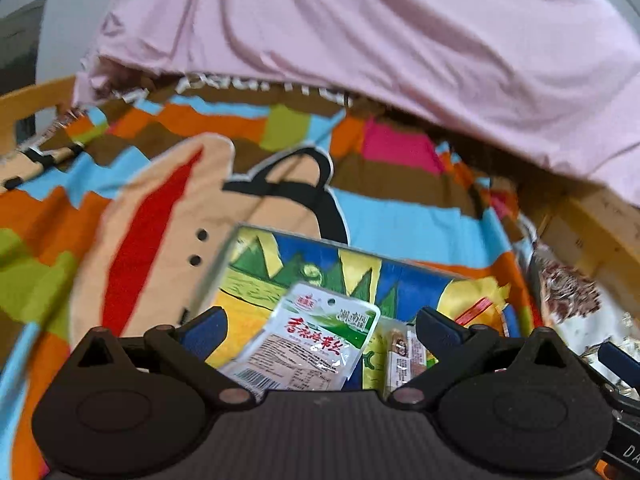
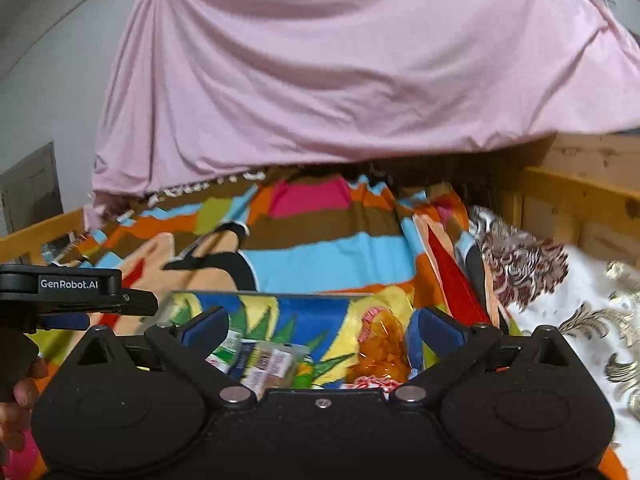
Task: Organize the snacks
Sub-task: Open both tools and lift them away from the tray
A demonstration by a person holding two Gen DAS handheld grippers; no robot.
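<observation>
**Snacks gathered over a clear box on the bed**

We are working on a bed spread with a bright cartoon blanket (image 1: pixel 380 216), a pink sheet (image 2: pixel 320 80) hanging behind it and a wooden frame (image 2: pixel 580 196) at the edge. Nearest us, at six o'clock in each wrist view, both tongs stand apart and hold nothing: the left tongs (image 1: pixel 320 330) frame a white and green snack packet (image 1: pixel 312 340), with a thin wrapped stick snack (image 1: pixel 400 354) just beside it toward three o'clock. The right tongs (image 2: pixel 320 330) look over small wrapped snacks (image 2: pixel 264 360) and an orange bag (image 2: pixel 382 344). All seem to lie in or on a clear box (image 1: pixel 240 248); we cannot tell which. To do this step well, we would close on a packet's flat edge, lift it clear of its neighbours, and keep like with like. Farther out, toward twelve o'clock, only blanket and sheet remain.
</observation>
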